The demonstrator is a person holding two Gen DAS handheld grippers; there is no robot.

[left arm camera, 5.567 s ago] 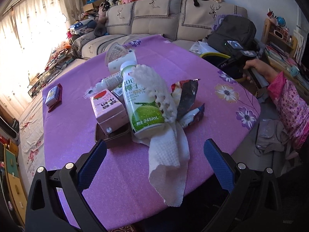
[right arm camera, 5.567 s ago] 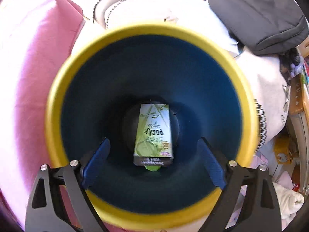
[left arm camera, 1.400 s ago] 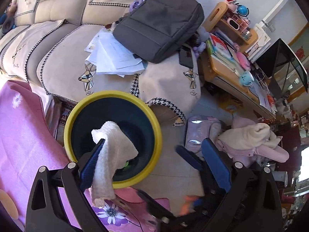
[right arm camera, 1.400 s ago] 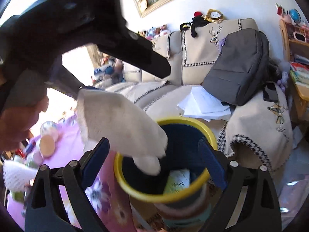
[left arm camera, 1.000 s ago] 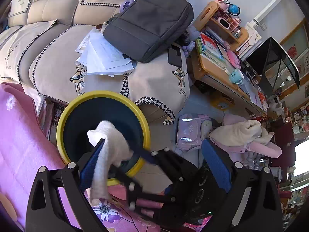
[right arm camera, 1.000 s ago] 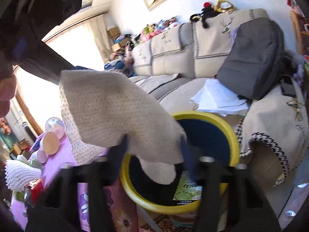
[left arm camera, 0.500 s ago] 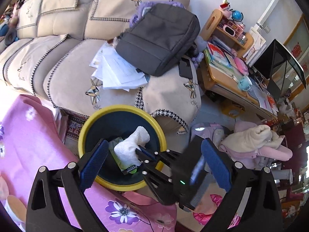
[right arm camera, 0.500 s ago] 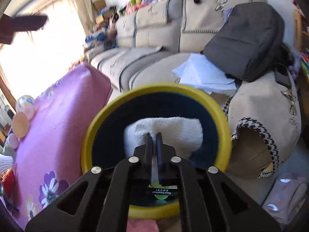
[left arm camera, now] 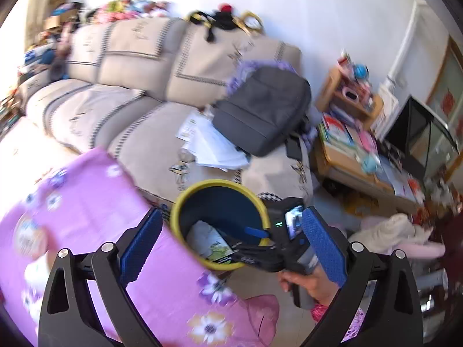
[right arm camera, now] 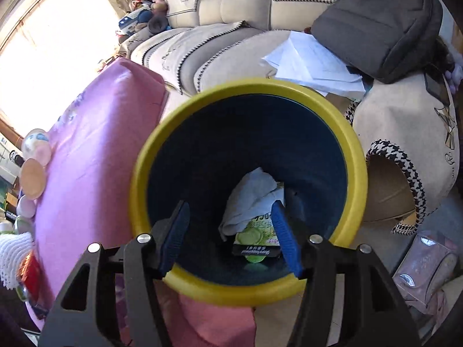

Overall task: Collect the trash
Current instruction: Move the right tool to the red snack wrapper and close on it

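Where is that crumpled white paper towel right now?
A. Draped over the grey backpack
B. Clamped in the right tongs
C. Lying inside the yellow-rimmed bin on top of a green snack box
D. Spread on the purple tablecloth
C: the paper towel lies down inside the bin, partly over the green snack box, while the right tongs stand open and empty above it.

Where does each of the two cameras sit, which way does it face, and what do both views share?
Left wrist: sits on the left gripper, above the purple table, facing the sofa; shows its open blue pads, plus the right gripper and hand.
Right wrist: sits on the right gripper, looking down into the bin; shows its open pads.
Shared: bin, paper towel, green box, backpack.
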